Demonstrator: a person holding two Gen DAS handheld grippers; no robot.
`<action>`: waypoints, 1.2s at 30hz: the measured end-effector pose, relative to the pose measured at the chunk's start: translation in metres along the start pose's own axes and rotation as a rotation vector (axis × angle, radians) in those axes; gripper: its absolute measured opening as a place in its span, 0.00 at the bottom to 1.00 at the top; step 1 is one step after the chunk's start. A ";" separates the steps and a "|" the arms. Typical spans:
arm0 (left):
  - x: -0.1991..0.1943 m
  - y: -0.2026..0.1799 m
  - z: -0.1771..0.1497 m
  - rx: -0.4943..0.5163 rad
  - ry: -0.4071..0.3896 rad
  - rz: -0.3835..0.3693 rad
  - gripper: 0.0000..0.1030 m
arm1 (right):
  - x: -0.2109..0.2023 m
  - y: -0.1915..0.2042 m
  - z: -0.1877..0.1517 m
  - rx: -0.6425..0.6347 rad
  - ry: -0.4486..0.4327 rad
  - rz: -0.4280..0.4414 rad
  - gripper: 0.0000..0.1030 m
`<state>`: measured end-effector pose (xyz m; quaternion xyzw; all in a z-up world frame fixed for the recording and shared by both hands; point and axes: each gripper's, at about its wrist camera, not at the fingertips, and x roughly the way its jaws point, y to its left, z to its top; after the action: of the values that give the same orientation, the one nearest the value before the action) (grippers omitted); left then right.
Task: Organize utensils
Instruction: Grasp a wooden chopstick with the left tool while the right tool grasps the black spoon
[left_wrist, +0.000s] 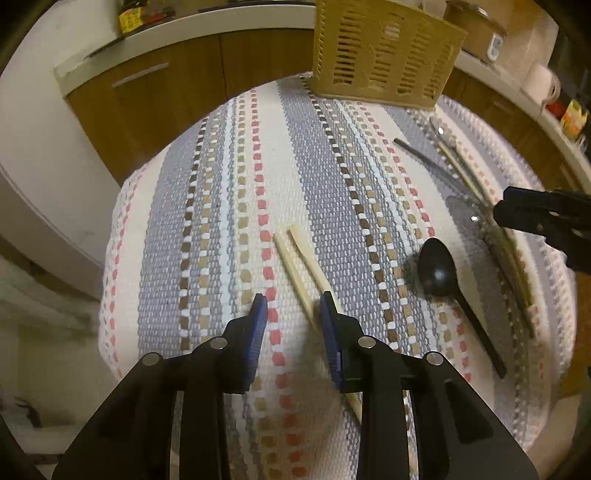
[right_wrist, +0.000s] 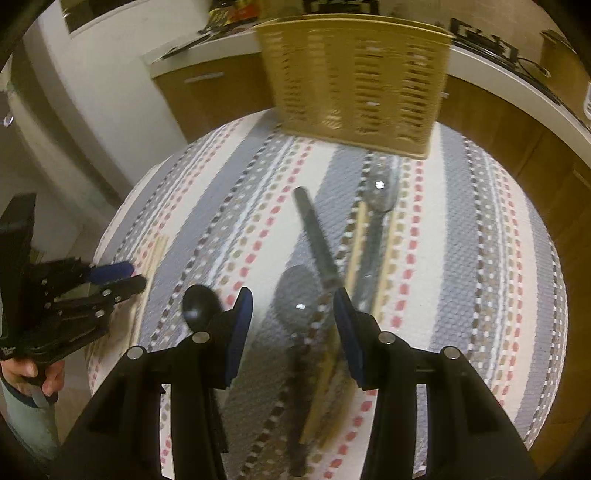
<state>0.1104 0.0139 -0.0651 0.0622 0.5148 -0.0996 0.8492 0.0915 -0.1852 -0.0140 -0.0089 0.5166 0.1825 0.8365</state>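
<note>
Wooden chopsticks (left_wrist: 295, 258) lie between the left tool's (left_wrist: 291, 314) spread jaws, a gray spoon (right_wrist: 297, 295) between the right tool's (right_wrist: 293, 306) spread jaws.

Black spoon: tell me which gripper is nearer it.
Right. The right gripper hovers just beside the black spoon; the left gripper sits over the chopsticks, farther off.

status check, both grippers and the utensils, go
Left gripper open over chopsticks. Right gripper open over grey spoon. Basket behind. Nothing blocking.
</note>
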 end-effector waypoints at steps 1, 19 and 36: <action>0.002 -0.003 0.001 0.012 0.000 0.014 0.27 | 0.001 0.003 0.000 -0.008 0.006 0.007 0.41; -0.001 0.035 -0.005 -0.144 -0.022 -0.205 0.04 | 0.039 0.059 0.001 -0.115 0.185 0.087 0.41; -0.006 0.042 -0.002 -0.167 -0.046 -0.245 0.04 | 0.061 0.083 0.013 -0.167 0.227 -0.019 0.41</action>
<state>0.1160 0.0556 -0.0603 -0.0744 0.5053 -0.1606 0.8446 0.1007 -0.0867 -0.0465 -0.1041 0.5909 0.2148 0.7706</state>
